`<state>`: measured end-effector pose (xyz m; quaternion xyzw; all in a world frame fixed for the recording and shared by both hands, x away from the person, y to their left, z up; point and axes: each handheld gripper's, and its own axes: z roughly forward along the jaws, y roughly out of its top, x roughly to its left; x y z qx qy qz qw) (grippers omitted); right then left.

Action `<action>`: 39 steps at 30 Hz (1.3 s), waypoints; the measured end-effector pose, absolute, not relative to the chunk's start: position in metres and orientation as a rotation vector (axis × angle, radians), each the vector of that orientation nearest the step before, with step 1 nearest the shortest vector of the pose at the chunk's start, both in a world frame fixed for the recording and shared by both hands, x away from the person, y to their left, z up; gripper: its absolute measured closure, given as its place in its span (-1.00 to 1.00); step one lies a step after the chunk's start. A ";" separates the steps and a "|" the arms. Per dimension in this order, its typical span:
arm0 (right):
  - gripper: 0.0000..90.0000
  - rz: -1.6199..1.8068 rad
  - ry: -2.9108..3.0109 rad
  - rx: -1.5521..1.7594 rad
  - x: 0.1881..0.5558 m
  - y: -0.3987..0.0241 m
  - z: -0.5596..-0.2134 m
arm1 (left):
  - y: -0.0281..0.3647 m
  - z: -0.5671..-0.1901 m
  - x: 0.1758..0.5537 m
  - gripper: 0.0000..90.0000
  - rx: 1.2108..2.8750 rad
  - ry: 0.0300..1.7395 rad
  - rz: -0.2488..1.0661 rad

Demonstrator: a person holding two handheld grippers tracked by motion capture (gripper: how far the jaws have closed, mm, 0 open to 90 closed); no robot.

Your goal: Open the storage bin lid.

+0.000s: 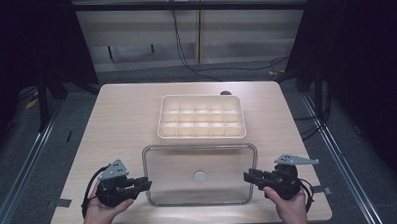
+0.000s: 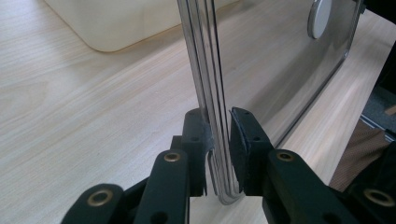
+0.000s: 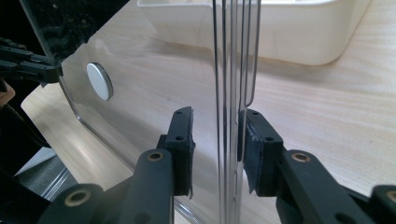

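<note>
High view: left gripper [image 1: 145, 184] and right gripper [image 1: 249, 177] each clamp an end rim of the clear lid [image 1: 178, 165]; it lies on the table [image 1: 121, 119]. Just beyond sits the cream compartment tray [image 1: 201, 117].

Left hand-held gripper [image 2: 219, 140] clamped on the rim of a clear plastic lid [image 2: 261, 60], black jaws on either side of the edge. Round grey knob [image 2: 320, 16] at the lid's far end. Cream tray [image 2: 116, 23] beyond, resting on the pale wooden desk [image 2: 70, 116].
</note>
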<state>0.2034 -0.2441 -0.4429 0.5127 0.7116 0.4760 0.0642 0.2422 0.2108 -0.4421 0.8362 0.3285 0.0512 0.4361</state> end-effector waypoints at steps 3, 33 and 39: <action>0.50 1.440 2.148 1.554 0.204 -0.245 -0.445 | 0.210 -0.444 0.244 0.69 2.084 0.820 0.112; 0.29 1.317 2.171 1.545 0.219 -0.232 -0.459 | 0.206 -0.460 0.256 0.45 2.119 0.821 0.097; 0.22 1.295 2.201 1.536 0.224 -0.229 -0.463 | 0.206 -0.464 0.258 0.40 2.130 0.834 0.090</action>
